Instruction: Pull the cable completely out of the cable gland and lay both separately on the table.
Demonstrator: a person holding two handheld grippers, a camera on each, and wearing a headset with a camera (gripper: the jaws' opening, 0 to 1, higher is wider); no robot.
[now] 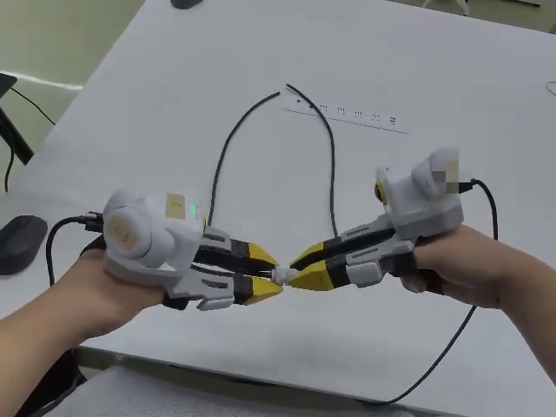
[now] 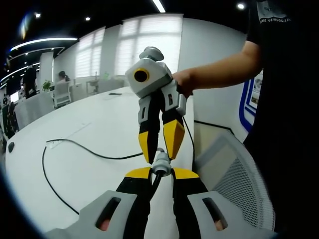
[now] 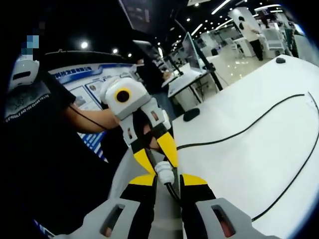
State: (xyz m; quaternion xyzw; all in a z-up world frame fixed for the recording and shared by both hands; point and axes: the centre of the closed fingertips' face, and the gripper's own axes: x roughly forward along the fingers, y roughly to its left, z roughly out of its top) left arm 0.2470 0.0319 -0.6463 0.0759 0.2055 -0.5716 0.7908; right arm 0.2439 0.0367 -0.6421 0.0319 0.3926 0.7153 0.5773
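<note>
A small white cable gland (image 1: 280, 276) hangs in the air between the tips of both grippers, above the white table's (image 1: 287, 339) near edge. My left gripper (image 1: 271, 278) comes in from the left and is shut on the gland (image 2: 161, 163). From the right, my right gripper (image 1: 297, 271) meets it tip to tip, shut on the black cable (image 3: 172, 191) just behind the gland (image 3: 164, 172). The cable (image 1: 333, 165) loops away over the table (image 2: 89, 152) and back toward the grippers. The right gripper's fingers (image 2: 173, 137) straddle the gland's far end.
A white power strip (image 1: 347, 113) lies at the back of the table where the cable loop peaks. A dark mouse-like object (image 1: 17, 239) sits off the left edge. A grey mesh chair (image 2: 234, 174) stands beside the table's near edge.
</note>
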